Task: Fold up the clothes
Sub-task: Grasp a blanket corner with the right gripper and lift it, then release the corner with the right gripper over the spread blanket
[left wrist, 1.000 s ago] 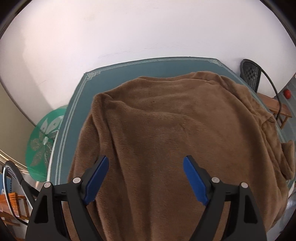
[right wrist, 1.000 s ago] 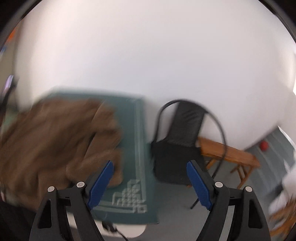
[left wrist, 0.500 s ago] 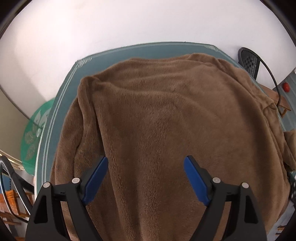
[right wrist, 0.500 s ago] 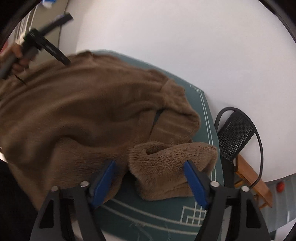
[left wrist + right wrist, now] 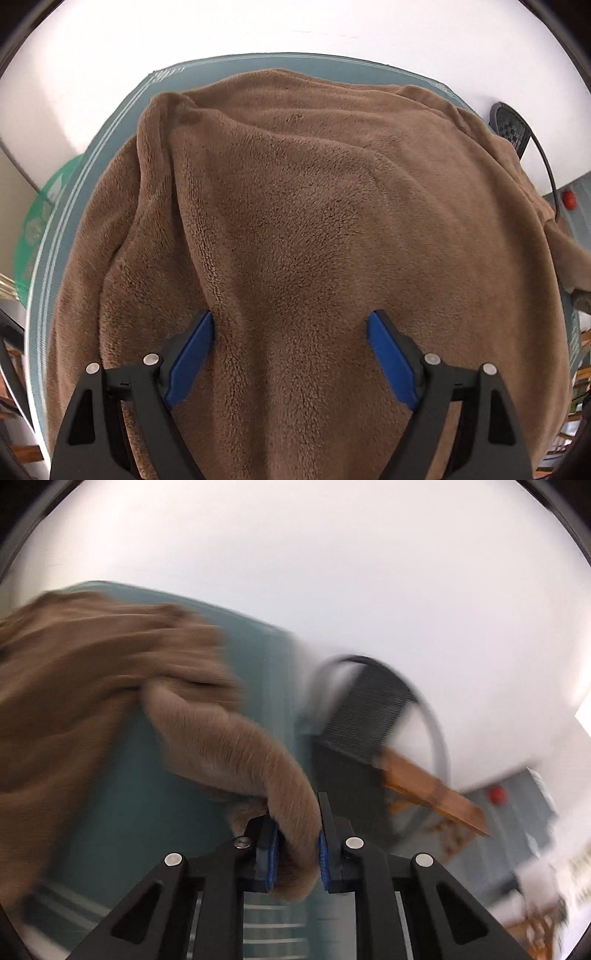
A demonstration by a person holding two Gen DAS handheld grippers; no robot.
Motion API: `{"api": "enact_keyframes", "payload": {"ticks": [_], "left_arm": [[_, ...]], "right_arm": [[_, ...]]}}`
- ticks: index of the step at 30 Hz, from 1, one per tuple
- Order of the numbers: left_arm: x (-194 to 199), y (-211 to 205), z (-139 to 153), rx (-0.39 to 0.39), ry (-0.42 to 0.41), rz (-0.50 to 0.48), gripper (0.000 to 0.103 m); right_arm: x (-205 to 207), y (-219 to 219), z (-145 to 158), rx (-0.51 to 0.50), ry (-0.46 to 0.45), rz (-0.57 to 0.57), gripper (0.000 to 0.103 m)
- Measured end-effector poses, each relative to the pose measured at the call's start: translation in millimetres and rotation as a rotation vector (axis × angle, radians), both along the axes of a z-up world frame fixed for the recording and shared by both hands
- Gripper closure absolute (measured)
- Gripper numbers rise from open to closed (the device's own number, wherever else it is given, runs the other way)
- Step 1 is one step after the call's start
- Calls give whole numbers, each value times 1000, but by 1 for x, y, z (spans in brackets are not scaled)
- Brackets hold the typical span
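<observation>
**Folding barely begun**

Spread over teal patterned table mat (image 5: 110, 155): brown fleece garment (image 5: 314, 221), unfolded. Wide apart above its middle, gripping nothing: left gripper (image 5: 290, 325). Just closed, clamped onto a fleece sleeve end: right gripper (image 5: 295, 845). Every fold still ahead.

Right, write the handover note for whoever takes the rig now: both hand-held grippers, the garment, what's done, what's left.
Right hand-held gripper: has just been closing and is now shut on a sleeve-like end of the brown fleece garment; that view is blurred.
Left hand-held gripper: open, jaws wide, low over the garment's middle, gripping nothing.
Garment: spread over the teal mat, covering most of it, one edge hanging past the right side.
Done: one end is gripped. No fold is visible yet.
Left: probably bring the held end across the body, then fold the rest.
</observation>
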State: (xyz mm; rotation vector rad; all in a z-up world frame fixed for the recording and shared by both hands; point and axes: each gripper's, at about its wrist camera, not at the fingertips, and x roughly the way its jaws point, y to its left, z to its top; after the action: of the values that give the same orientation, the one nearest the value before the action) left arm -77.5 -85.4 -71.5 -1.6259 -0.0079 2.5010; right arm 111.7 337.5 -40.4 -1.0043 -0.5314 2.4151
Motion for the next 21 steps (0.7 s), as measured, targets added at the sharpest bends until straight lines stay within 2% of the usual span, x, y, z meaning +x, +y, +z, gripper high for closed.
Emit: {"api": "enact_keyframes", "payload": {"ticks": [1,3,5,7,9,10,11,13,17,21], "left_arm": [[1,-1,-1,4,5,2,14],[3,-1,-1,7,12,2,13],[4,1,-1,2,14,1,12],[5,2,-1,2,14,0,12],[6,2,0,7,15,-2,12],[6,1,0,8,14,4,12],[7,1,0,11,14,9,12],[8,0,0,20,13,10,12],[10,-2,3,36,10,11,12],[13,-3,9,58,18,7,12]], "right_arm": [[1,16,2,-19,14,-52,85],[6,37,6,-122,49,-91,85],[12,48,8,-244,78,-91,84],[16,50,11,-308,97,-85,79],[18,49,14,-361,115,-68,68],[20,51,17,-398,129,-60,46],[21,52,19,-438,144,-53,29],[26,56,28,-497,198,-50,28],[36,49,45,-552,274,-31,28],[36,29,72,-669,347,120,28]]}}
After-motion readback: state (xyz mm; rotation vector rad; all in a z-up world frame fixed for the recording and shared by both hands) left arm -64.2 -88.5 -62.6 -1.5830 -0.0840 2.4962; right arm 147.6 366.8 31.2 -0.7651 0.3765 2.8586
